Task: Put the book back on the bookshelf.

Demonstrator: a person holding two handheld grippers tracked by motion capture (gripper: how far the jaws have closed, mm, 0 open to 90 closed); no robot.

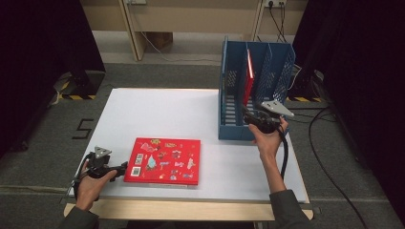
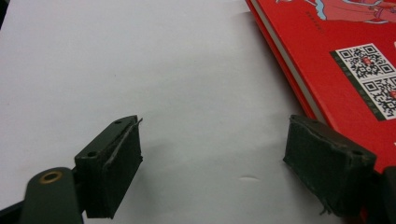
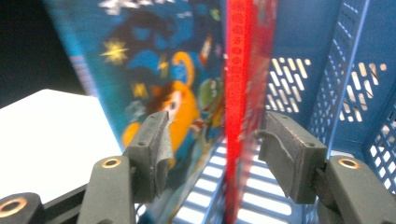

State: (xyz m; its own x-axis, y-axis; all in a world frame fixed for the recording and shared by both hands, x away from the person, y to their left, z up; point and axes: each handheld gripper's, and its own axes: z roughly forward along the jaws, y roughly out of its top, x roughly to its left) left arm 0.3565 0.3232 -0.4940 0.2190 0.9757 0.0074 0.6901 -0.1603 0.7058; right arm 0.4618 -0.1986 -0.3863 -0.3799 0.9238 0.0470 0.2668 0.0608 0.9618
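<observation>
The right hand-held gripper (image 1: pixel 249 118) is held at the open front of a blue file rack (image 1: pixel 230 90), with its jaws spread apart. In the right gripper view, the gripper (image 3: pixel 212 140) is seen with a thin red book (image 3: pixel 238 93) standing upright between its pads (image 3: pixel 289 154), and a gap can be seen on each side, so the book is not pinched. The book (image 1: pixel 248 78) is seen in the high view standing in a middle compartment of the rack, leaned slightly against a divider. A blue picture cover (image 3: pixel 159 79) is seen just left of it in the right gripper view. The rack is placed at the far right of the white counter (image 1: pixel 162 114). The left hand-held gripper (image 1: pixel 125 167) is rested near the front left of the counter, jaws spread with nothing between them, just beside the left edge of a second red book (image 1: pixel 164 161) lying flat, its cover marked with stickers and square codes (image 2: pixel 369 65).
</observation>
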